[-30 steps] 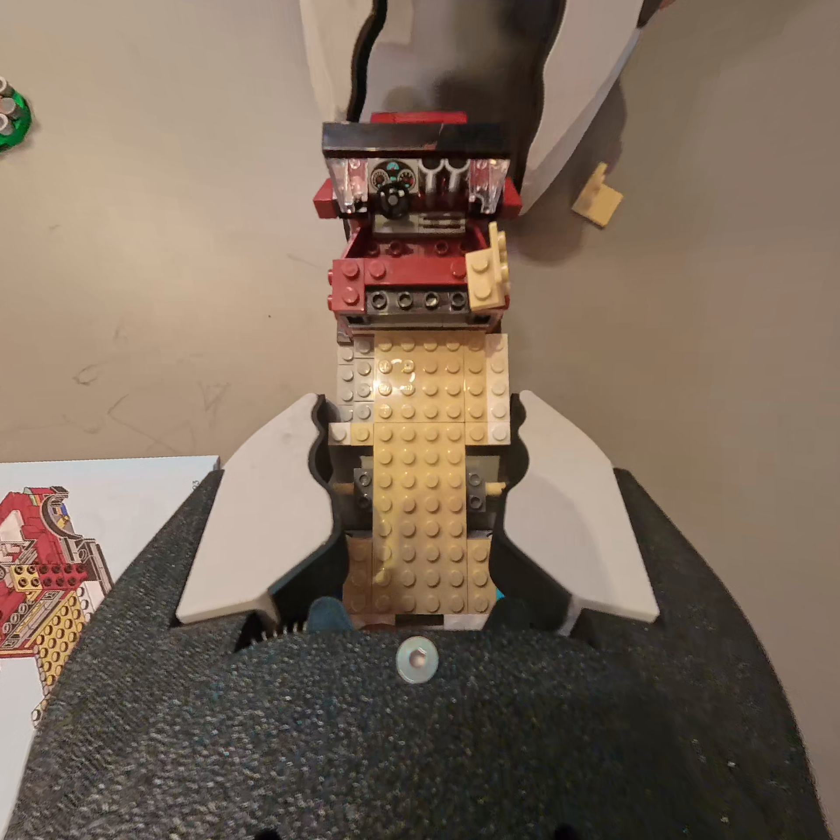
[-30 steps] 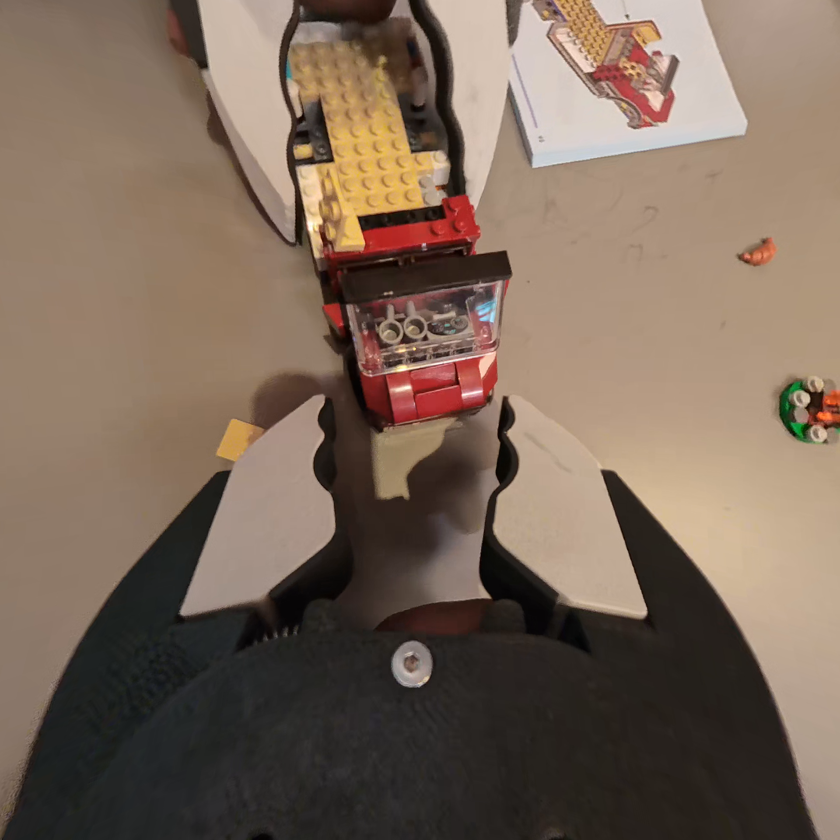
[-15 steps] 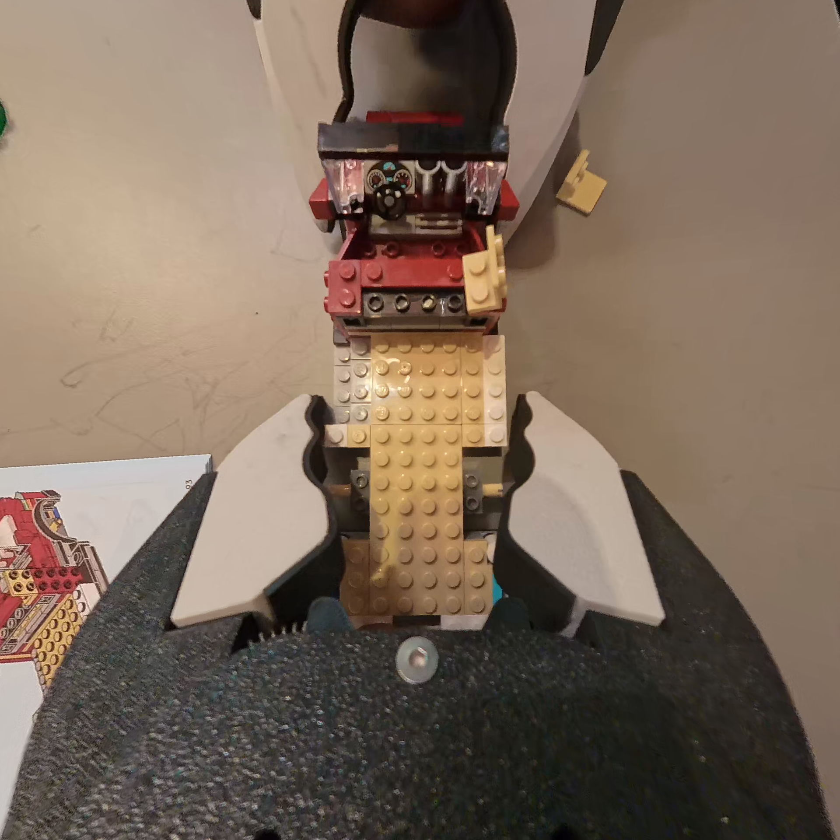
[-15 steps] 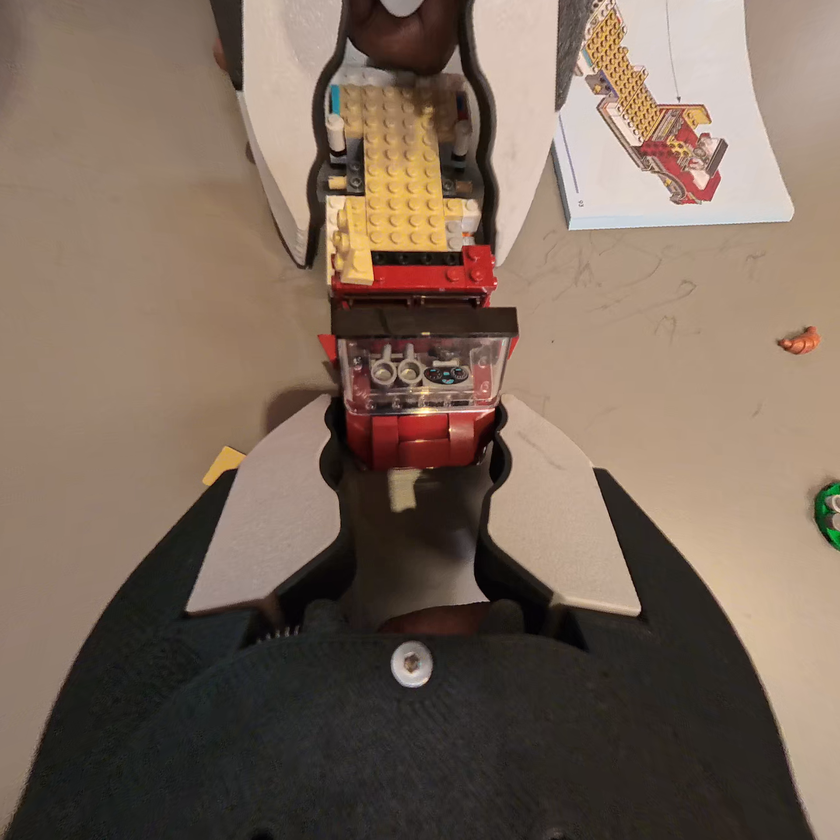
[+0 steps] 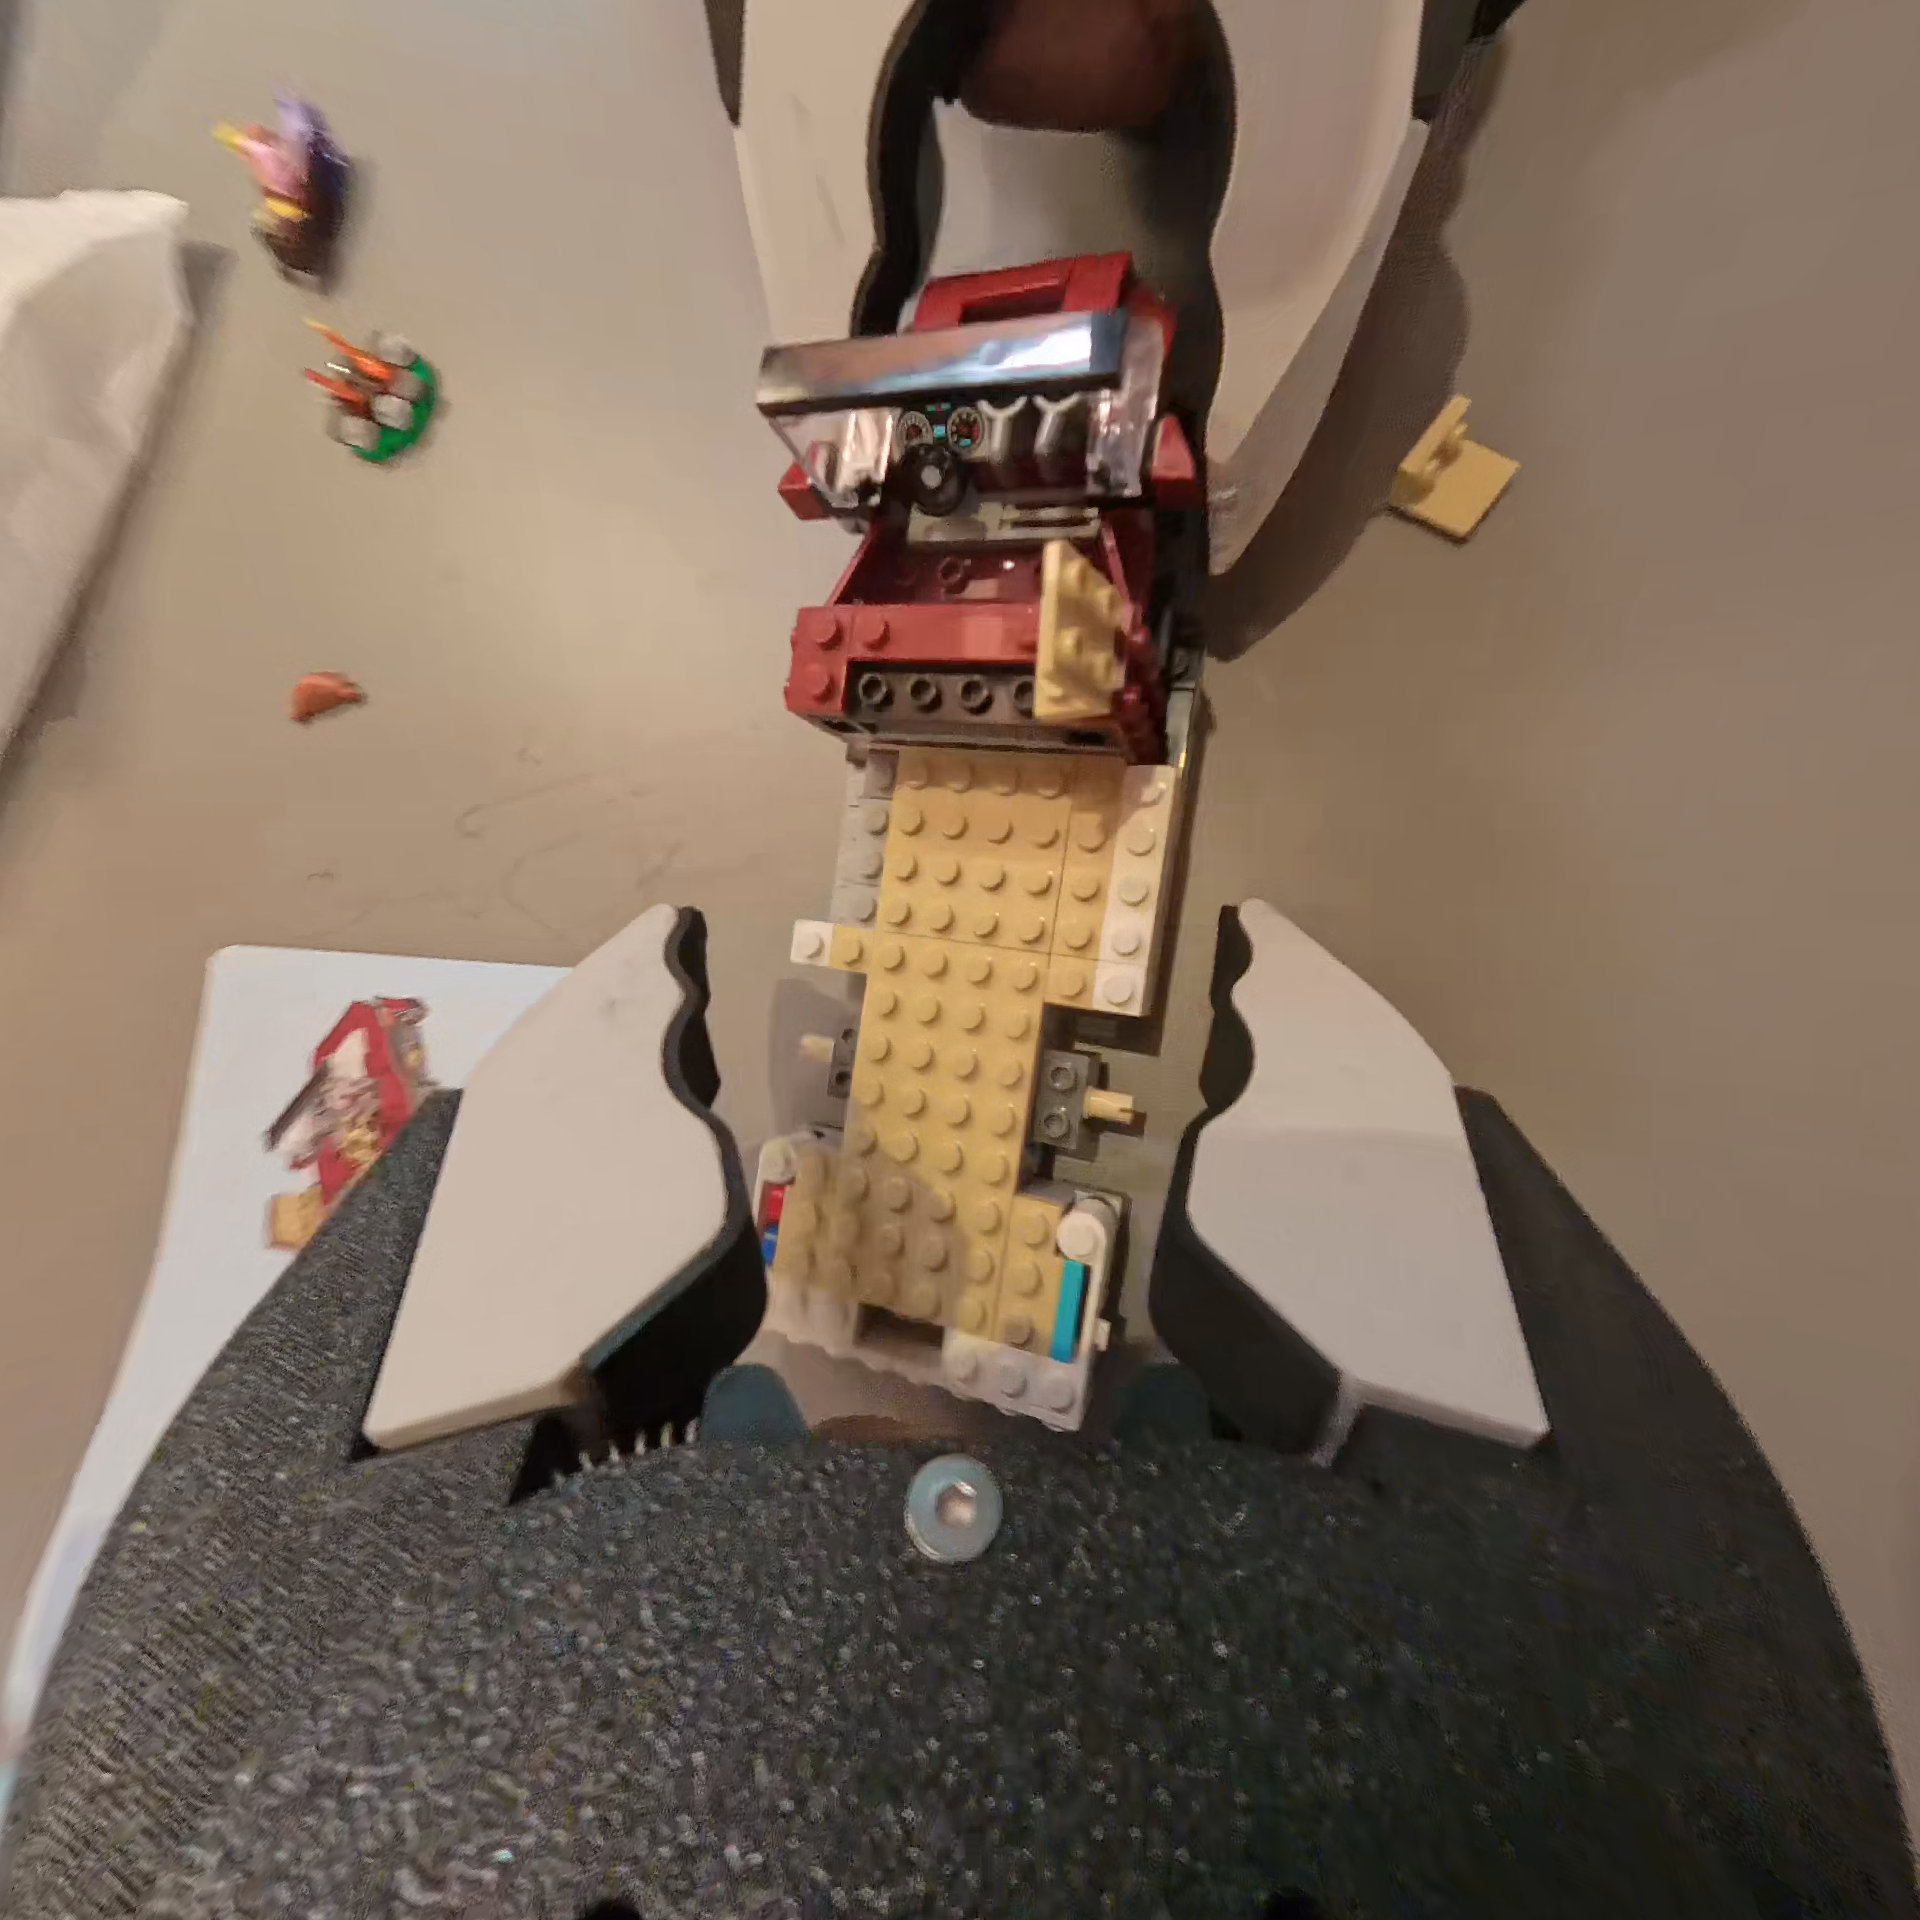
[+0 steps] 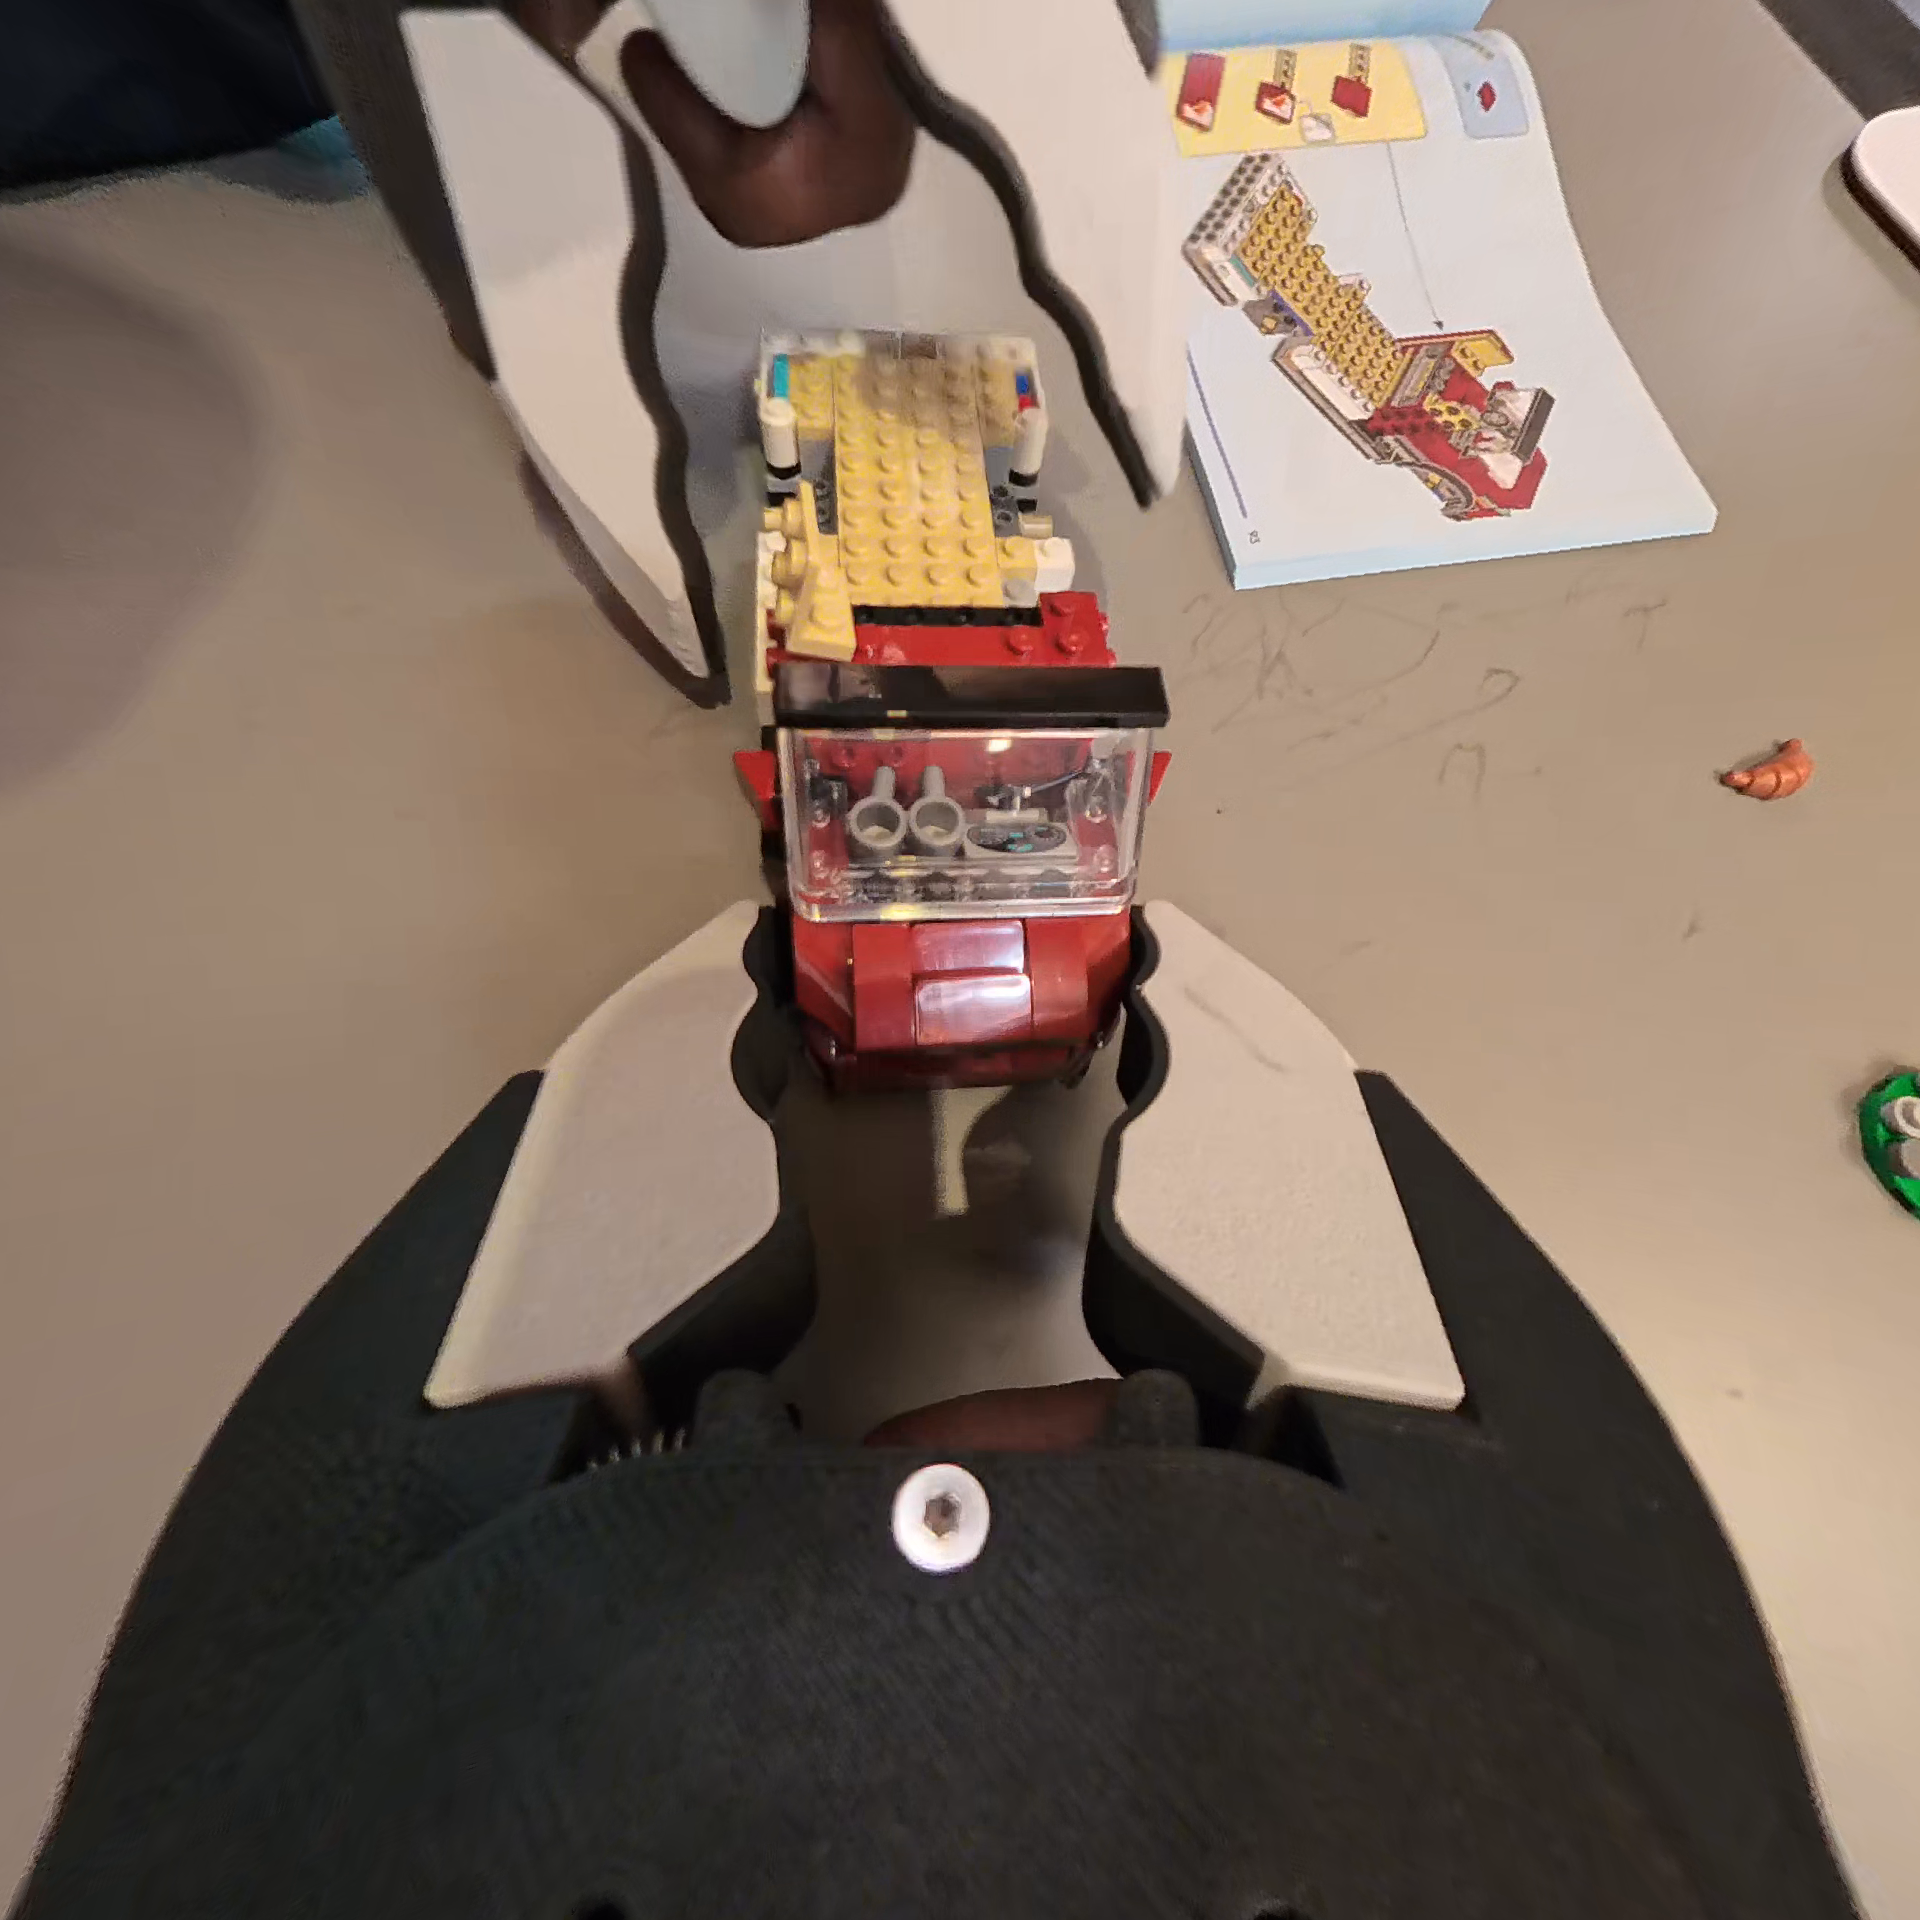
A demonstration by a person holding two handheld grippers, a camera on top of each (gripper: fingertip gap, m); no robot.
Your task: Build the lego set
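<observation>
A toy truck of bricks, with a dark red cab, a clear windscreen and a tan studded bed (image 5: pixel 966 1039), lies lengthwise between my two grippers on the grey table (image 5: pixel 1610 831). My left gripper (image 5: pixel 961 925) is open around the rear of the bed, with a gap on both sides. My right gripper (image 6: pixel 951 925) is shut on the truck's red bonnet (image 6: pixel 966 997), both pads against its sides. A small tan plate (image 5: pixel 1081 644) sits tilted behind the cab. In the right wrist view the left gripper's fingers (image 6: pixel 561 416) stand wide apart of the truck (image 6: pixel 914 499).
An open instruction booklet (image 6: pixel 1403 364) lies beside the truck's rear and also shows in the left wrist view (image 5: pixel 270 1039). Loose pieces lie on the table: a green round piece (image 5: pixel 384 405), an orange piece (image 6: pixel 1766 774), a tan bracket (image 5: pixel 1455 483), a blurred purple piece (image 5: pixel 296 197).
My left jaws have widened and let go of the truck's rear. My right gripper moved forward and closed on the red bonnet. The truck now sits slightly skewed in the left wrist view.
</observation>
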